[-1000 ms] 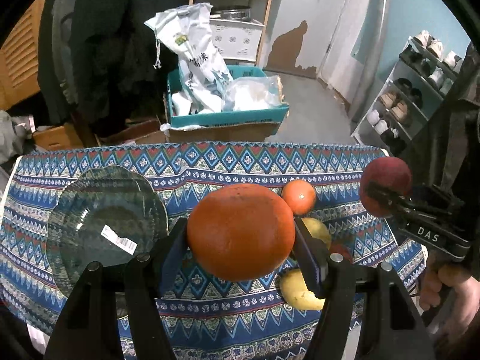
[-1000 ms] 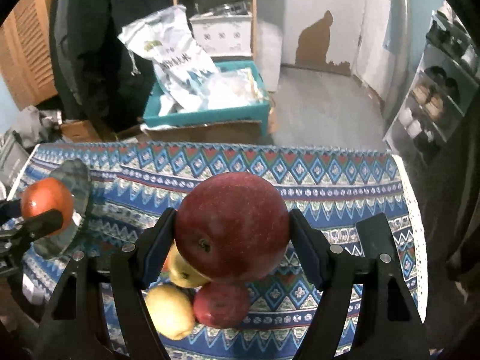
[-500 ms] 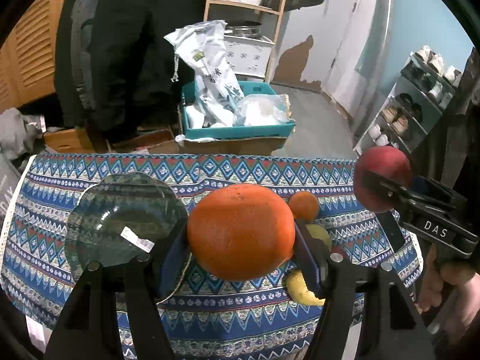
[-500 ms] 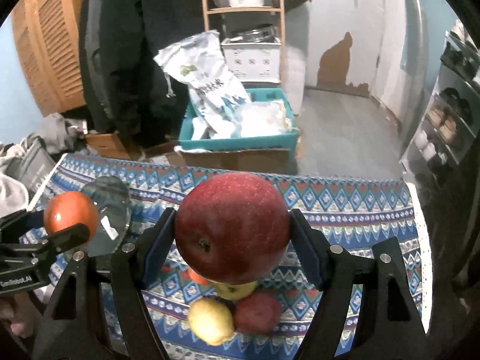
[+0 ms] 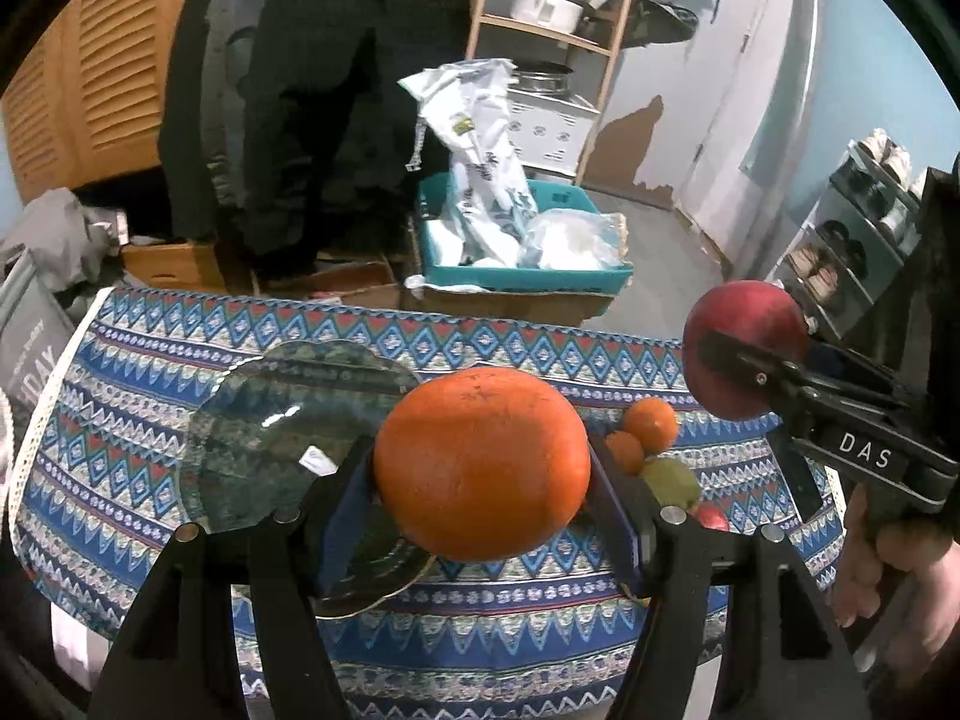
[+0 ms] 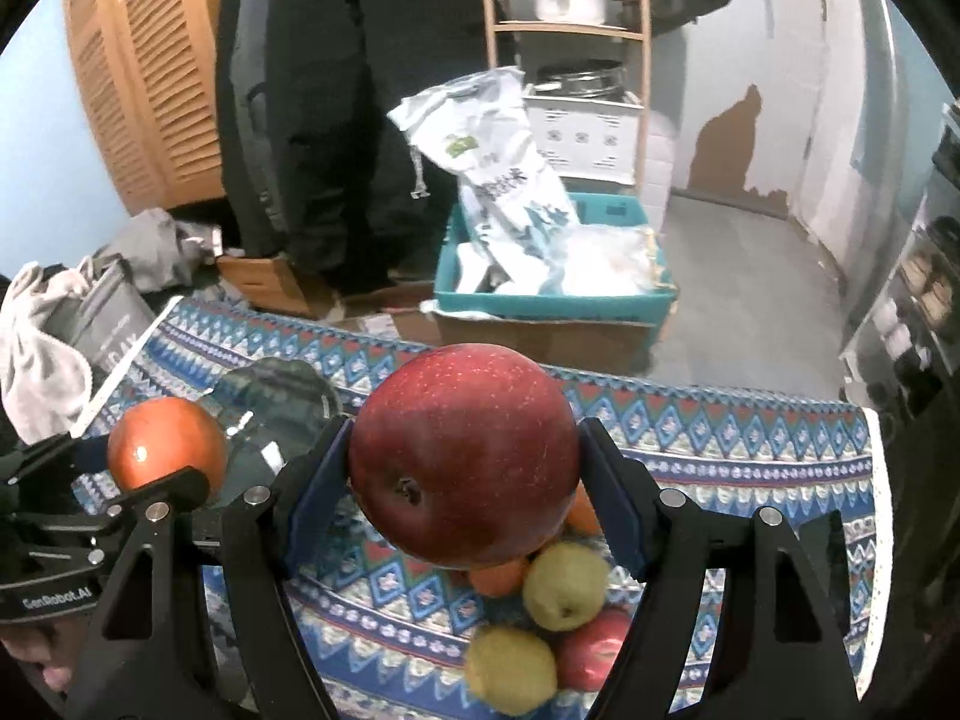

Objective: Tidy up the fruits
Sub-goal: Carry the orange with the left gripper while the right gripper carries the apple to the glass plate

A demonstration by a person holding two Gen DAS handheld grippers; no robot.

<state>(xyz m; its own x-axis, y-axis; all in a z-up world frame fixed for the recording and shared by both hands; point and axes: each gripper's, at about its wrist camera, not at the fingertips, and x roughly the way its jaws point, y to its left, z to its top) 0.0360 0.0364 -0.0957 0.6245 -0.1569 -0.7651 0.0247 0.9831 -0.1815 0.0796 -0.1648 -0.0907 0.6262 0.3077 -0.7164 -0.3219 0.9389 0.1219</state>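
Observation:
My left gripper (image 5: pixel 480 480) is shut on a large orange (image 5: pixel 480 462) and holds it above the patterned table, just right of a dark glass plate (image 5: pixel 270 414). My right gripper (image 6: pixel 462 468) is shut on a red apple (image 6: pixel 462 450), held high over the table's right part. The apple also shows in the left wrist view (image 5: pixel 744 354), and the orange in the right wrist view (image 6: pixel 165 441). Loose fruit lies below: small oranges (image 5: pixel 651 423), yellow-green fruits (image 6: pixel 564 585) and a red apple (image 6: pixel 591 651).
The patterned cloth (image 5: pixel 180 336) covers the table. Beyond its far edge stand a teal box (image 5: pixel 522 276) with plastic bags, a wooden shelf (image 5: pixel 552 36), a hanging black coat (image 5: pixel 312 90) and a shoe rack (image 5: pixel 852 252) at right.
Both grippers have risen and drawn back with their fruit. The table, plate and loose fruit now look smaller and lower in both views.

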